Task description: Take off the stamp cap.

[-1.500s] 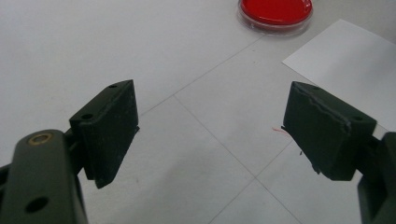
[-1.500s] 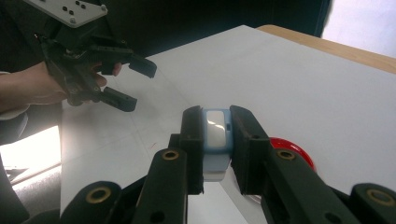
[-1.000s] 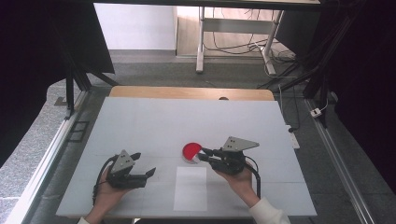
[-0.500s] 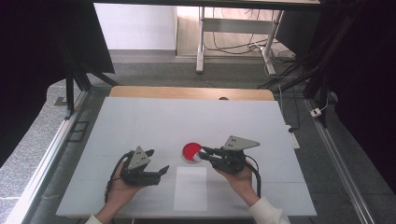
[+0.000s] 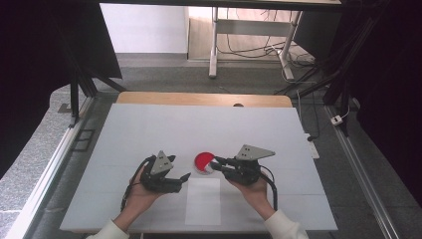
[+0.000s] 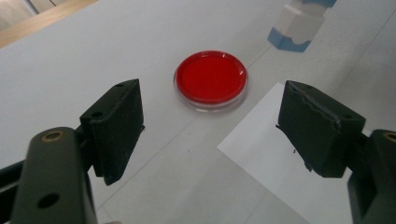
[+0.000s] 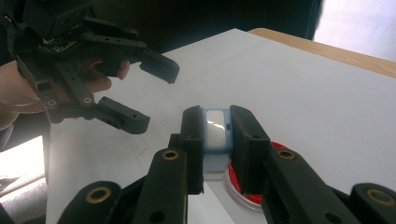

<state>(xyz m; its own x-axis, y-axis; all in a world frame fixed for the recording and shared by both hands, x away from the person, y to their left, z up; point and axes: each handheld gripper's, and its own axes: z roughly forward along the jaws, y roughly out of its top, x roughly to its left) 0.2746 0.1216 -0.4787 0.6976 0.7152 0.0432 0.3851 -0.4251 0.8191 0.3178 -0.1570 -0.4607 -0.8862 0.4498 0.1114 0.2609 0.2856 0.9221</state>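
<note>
right gripper [image 7: 215,140] clamps white block [image 7: 215,128] above red dish [image 6: 210,77].

Right gripper [image 7: 215,140] hides most of red dish [image 7: 243,189].

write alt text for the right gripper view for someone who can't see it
The right gripper is shut on a small white and blue block, held just above a round red dish on a white table. Farther off at upper left, a hand holds the left gripper, its jaws open.
</note>
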